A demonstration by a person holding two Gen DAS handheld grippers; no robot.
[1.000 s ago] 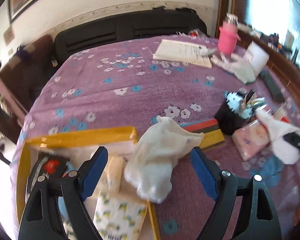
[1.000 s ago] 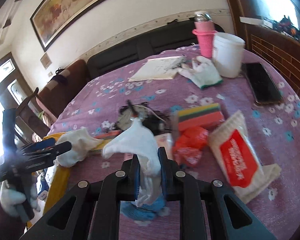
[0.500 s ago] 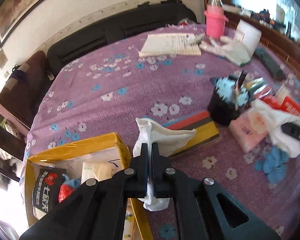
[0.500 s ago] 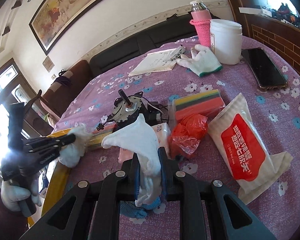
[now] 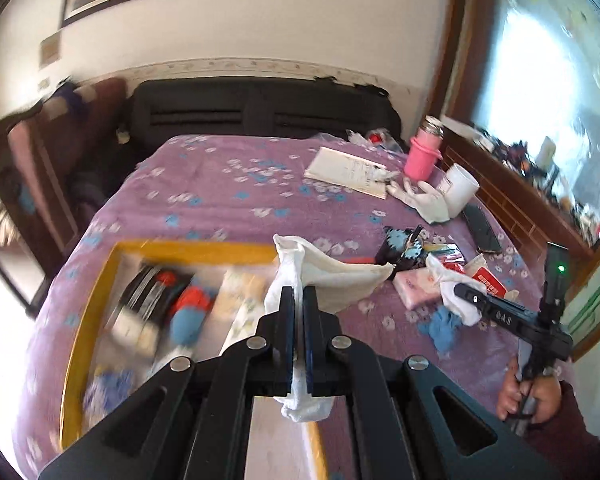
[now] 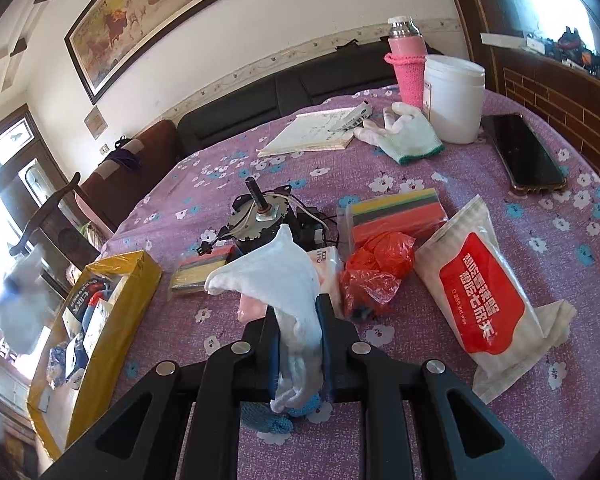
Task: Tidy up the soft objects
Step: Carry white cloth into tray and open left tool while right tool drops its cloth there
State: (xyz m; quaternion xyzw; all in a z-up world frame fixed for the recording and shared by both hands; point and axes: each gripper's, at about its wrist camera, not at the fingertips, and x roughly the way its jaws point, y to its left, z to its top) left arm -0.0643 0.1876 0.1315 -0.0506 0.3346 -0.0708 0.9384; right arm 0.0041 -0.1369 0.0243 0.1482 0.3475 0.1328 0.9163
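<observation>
Clamped in the left claw (image 5: 299, 312) above the yellow-rimmed cardboard box (image 5: 100, 280) is a crumpled white cloth (image 5: 332, 276), while a second white cloth (image 6: 276, 280) is pinched by the right claw (image 6: 300, 320) over the purple flowered desk (image 6: 500, 184) near a red-labelled wipes pack (image 6: 484, 292).

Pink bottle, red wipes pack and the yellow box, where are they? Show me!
pink bottle (image 6: 408, 68), right wrist view, on its knitted sleeve.
red wipes pack (image 6: 482, 292), right wrist view, on its red label.
yellow box (image 6: 118, 276), right wrist view, on its outer side wall.
</observation>
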